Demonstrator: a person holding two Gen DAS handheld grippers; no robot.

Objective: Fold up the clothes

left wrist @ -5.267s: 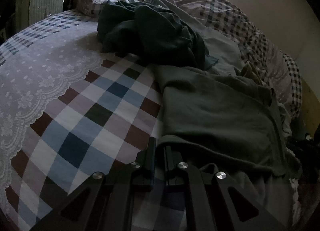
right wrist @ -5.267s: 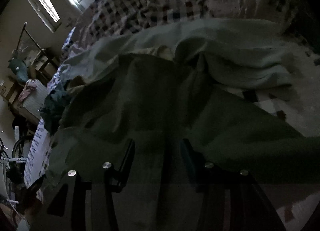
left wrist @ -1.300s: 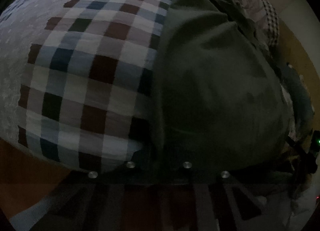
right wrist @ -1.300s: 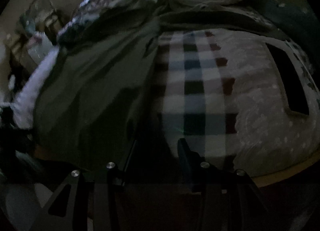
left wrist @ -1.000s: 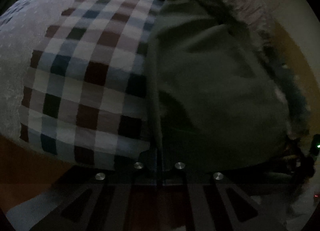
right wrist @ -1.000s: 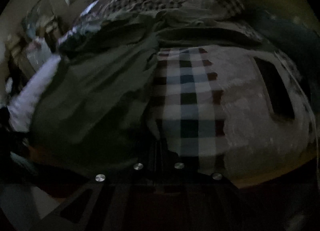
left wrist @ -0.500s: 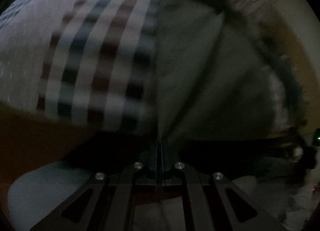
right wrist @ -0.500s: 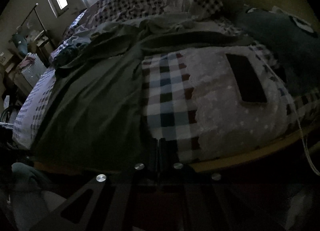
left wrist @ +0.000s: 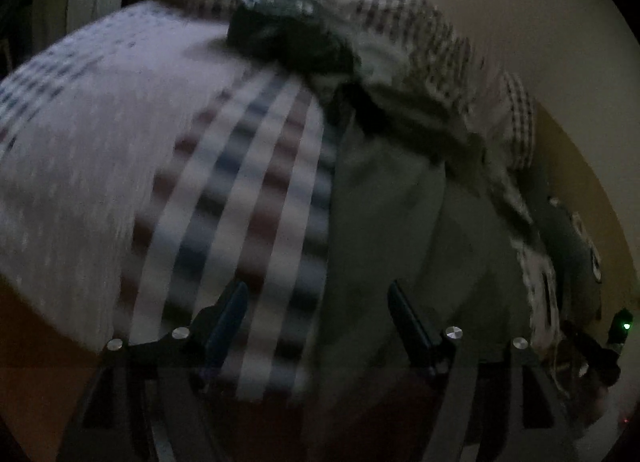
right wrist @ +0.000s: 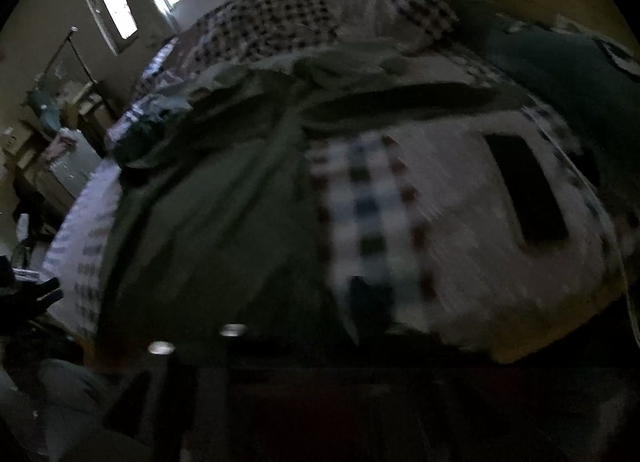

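An olive green garment (left wrist: pixel 384 238) lies spread flat on the bed, its lower hem near the bed's front edge. In the blurred left wrist view my left gripper (left wrist: pixel 318 312) is open and holds nothing, its fingers standing either side of the garment's left edge. The right wrist view shows the same garment (right wrist: pixel 208 222) on the left half of the bed. My right gripper (right wrist: pixel 316 310) is dark and blurred at the garment's right edge. One finger (right wrist: pixel 368 302) shows well off centre, so the jaws look apart.
A checked sheet with lace trim (left wrist: pixel 248 190) covers the bed. A dark teal clothes heap (left wrist: pixel 288 38) and a checked quilt (right wrist: pixel 288 22) lie at the far end. A flat black device (right wrist: pixel 528 190) rests on the sheet, right of the garment. The wooden bed edge (left wrist: pixel 40 342) is close.
Both grippers were shut on the garment's lower corners half a second ago. The left one now stands open, the right one looks apart too, and the garment lies flat.
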